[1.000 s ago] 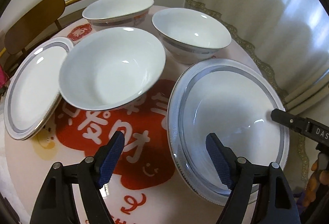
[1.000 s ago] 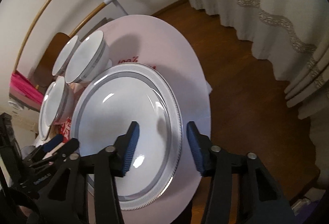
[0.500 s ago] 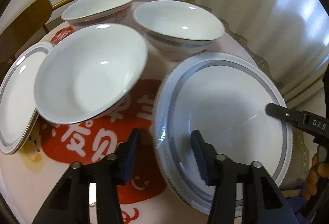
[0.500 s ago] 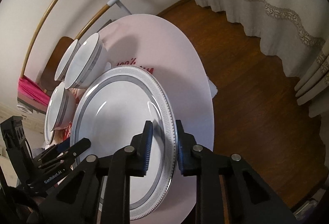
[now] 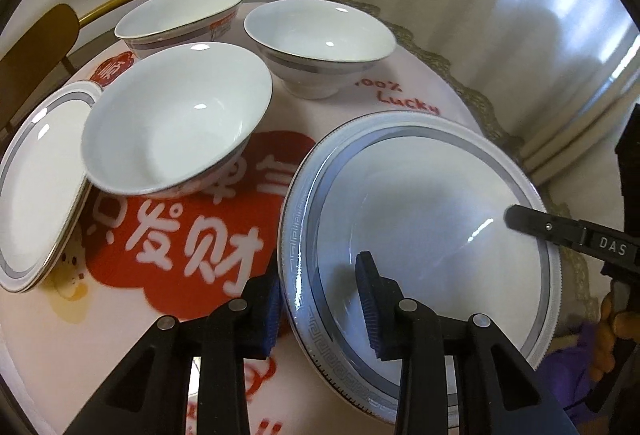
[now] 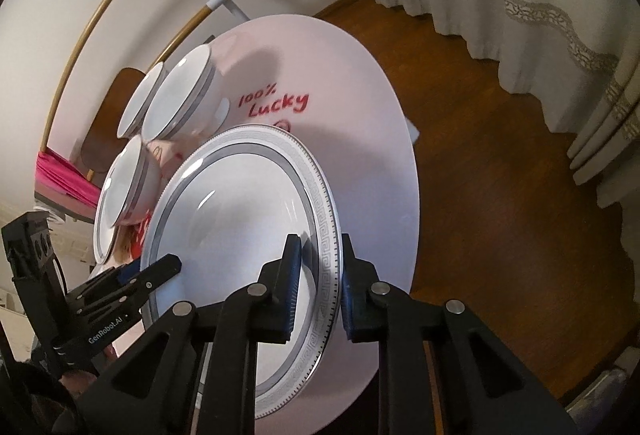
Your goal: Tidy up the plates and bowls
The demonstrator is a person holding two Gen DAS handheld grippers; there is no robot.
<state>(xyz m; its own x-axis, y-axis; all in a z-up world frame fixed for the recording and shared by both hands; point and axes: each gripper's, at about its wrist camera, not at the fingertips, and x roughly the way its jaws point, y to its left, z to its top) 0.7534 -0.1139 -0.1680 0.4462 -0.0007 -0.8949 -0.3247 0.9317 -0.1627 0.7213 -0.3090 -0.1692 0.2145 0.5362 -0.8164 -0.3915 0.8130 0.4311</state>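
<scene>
White porcelain, grey-banded: large plate (image 5: 432, 219), one item, flat on the round table (image 6: 360, 83). Key-pattern border at the rim, plain grey ring inside it, glossy shallow well. It lies between the two grippers, each at an opposite edge.

Left gripper (image 5: 320, 299): jaws narrowed astride the near-left rim, one blue pad under the outer edge, the other over the well. The outer pad sits against the rim; the inner one appears to stand slightly proud of the surface, so the grip looks closed but not certainly tight.

Right gripper (image 6: 318, 283): jaws nearly together on the opposite rim, pads pressing either side of the patterned border. Firm pinch, as far as can be seen.

Other stock, all beyond the left fingertips: bowl (image 5: 180, 123), wide and white, nearest, leaning on the edge of a small plate (image 5: 40, 179) to the far left; second bowl (image 5: 320, 43) with grey band, ahead of the large plate; third bowl (image 5: 180, 15) with red-and-grey trim, furthest off.

Step in hand, by judgement: two-handed pickup of the large plate, grip just made, lift not yet begun. Sorting itself looks barely started, as bowls and plates lie scattered.

Next move calls for: a level, even rise with both hands together, so the plate neither tilts nor slips from the pads, then a carry toward the small plate or a free spot, clearing the leaning bowl.
</scene>
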